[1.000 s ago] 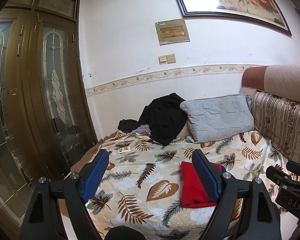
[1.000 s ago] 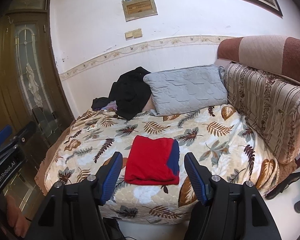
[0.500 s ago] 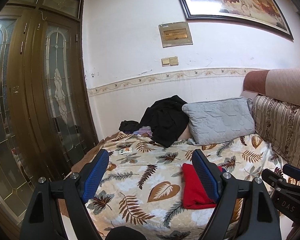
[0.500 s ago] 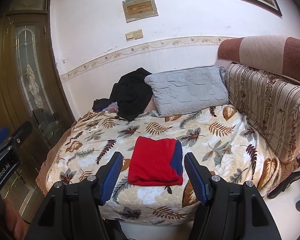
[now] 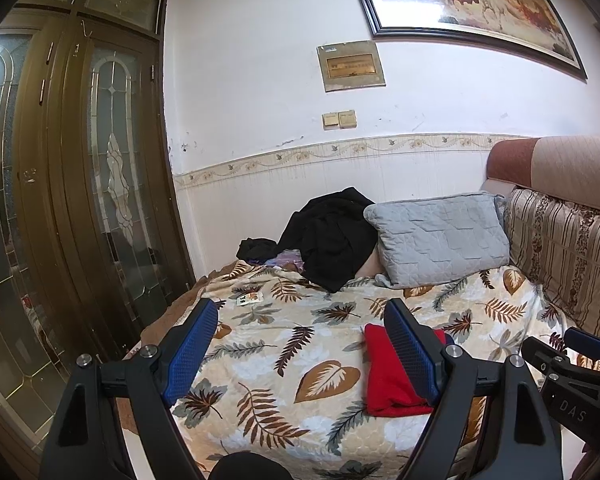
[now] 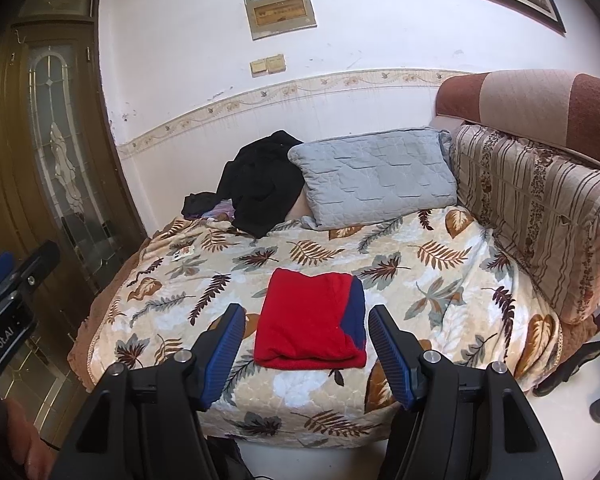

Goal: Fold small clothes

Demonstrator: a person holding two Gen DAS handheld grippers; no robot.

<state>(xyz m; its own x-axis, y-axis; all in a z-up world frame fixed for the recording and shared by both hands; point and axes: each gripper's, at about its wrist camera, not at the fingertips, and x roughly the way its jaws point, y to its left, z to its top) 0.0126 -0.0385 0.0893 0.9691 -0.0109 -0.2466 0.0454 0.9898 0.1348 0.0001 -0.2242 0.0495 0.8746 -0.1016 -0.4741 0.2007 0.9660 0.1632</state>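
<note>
Through the left wrist view: hovering short of the leaf-print blanket (image 5: 284, 344), the left gripper (image 5: 300, 354) standing wide apart with nothing between its blue pads (image 5: 190, 354) and touching nothing; lying at about four o'clock of that gap, partly hidden behind the right-hand pad, the folded red garment (image 5: 384, 376), probably set near the blanket's front edge for easy reach; peeking in at the far right edge, part of the other tool. Through the right wrist view: framing the folded red garment (image 6: 308, 320), with its navy panel (image 6: 354, 316) at three o'clock, the right gripper (image 6: 306, 350), moderately spread, gripping nothing and hanging clear of the cloth; resting well apart at twelve o'clock, a grey pillow (image 6: 374, 188) and a black heap of clothing (image 6: 262, 184). Judging by the tidy rectangle, folding appearing finished.
</note>
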